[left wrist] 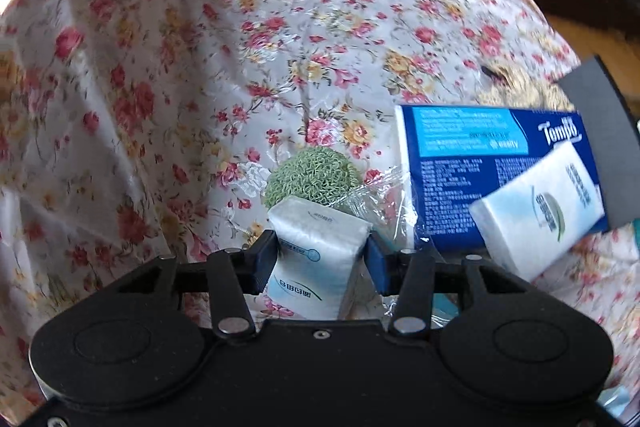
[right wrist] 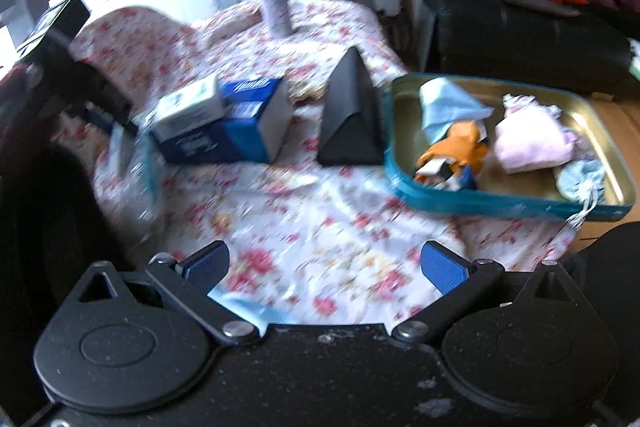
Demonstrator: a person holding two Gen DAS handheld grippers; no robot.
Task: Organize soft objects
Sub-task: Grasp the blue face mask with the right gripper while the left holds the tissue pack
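My left gripper (left wrist: pixel 322 259) is shut on a small white tissue pack (left wrist: pixel 316 251), held upright above the floral cloth. Behind it lies a green fuzzy ball (left wrist: pixel 314 177) on clear plastic. To the right a blue Tempo tissue box (left wrist: pixel 500 171) carries a second white tissue pack (left wrist: pixel 540 211). My right gripper (right wrist: pixel 324 269) is open and empty over the cloth. In the right wrist view the blue box (right wrist: pixel 244 131) and pack (right wrist: pixel 188 115) sit left. A teal tin tray (right wrist: pixel 472 199) at right holds blue, orange and pink soft items (right wrist: pixel 528 143).
A floral cloth (left wrist: pixel 280 47) covers the table, rising over a hump at left. A dark triangular case (right wrist: pixel 348 119) stands between box and tray. A pale bottle (right wrist: pixel 274 3) stands at the back. The left gripper's body (right wrist: pixel 60 67) shows at far left.
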